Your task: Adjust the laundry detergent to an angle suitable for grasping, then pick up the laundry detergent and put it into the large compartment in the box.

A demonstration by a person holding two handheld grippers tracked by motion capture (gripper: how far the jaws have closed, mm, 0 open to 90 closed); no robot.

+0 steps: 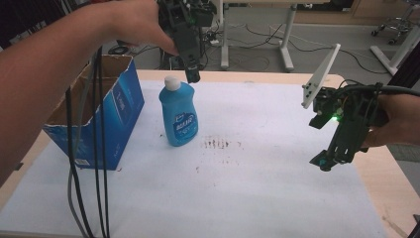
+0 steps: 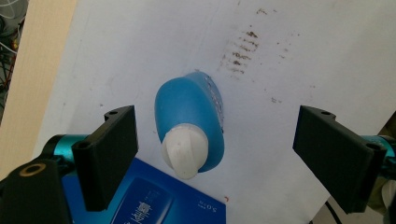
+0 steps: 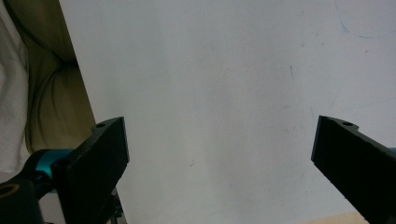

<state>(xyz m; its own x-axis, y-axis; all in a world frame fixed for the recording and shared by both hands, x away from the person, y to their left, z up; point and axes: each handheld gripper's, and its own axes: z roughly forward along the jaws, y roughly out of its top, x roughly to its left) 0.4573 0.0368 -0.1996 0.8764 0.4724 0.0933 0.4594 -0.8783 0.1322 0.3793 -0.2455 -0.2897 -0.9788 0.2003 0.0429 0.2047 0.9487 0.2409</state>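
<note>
A blue bottle (image 1: 179, 115) with a white cap stands upright on the white sheet, left of the table's middle. My left gripper (image 1: 192, 75) hangs just above and behind its cap, pointing down. From the left gripper view the bottle (image 2: 190, 126) lies between the wide-open jaws, untouched, and the left gripper (image 2: 215, 154) is open. My right gripper (image 1: 327, 162) hovers open over the sheet's right side, far from the bottle. The right gripper (image 3: 219, 163) has bare white sheet between its jaws.
An open blue cardboard box (image 1: 94, 111) stands at the left, close beside the bottle; its corner (image 2: 154, 200) shows under the left gripper. Brown stains (image 1: 218, 145) mark the sheet (image 1: 257, 188). Black cables (image 1: 96, 163) hang from my left arm. Wooden table edge (image 1: 396, 188) at right.
</note>
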